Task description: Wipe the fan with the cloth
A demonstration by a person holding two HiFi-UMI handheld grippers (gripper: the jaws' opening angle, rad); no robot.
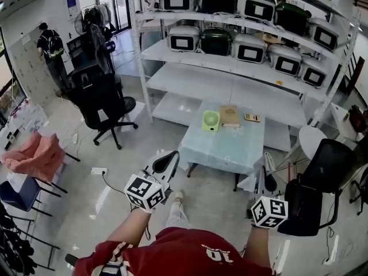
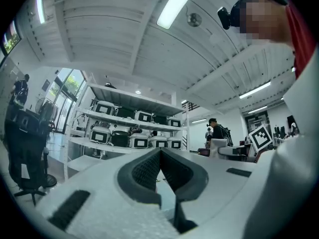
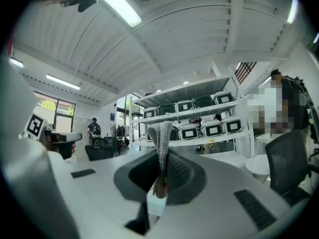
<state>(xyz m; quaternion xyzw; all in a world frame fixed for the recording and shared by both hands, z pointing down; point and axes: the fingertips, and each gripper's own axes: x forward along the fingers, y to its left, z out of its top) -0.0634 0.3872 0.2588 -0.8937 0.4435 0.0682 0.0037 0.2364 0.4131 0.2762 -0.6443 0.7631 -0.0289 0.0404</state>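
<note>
Right gripper [image 3: 163, 158] was clamped on the grey cloth [image 3: 160, 136], left gripper [image 2: 160, 153] was pinched shut on nothing, and the green fan [image 1: 211, 120] sat mid-frame.

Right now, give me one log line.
left tool: shut, empty | right tool: shut on cloth | fan: on table, untouched

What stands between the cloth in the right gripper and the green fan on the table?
Nothing visible does. The right gripper holds the cloth short of the table, and only open floor and bare tabletop lie between it and the green fan. The brown box sits beside the fan, not in front of it.
</note>
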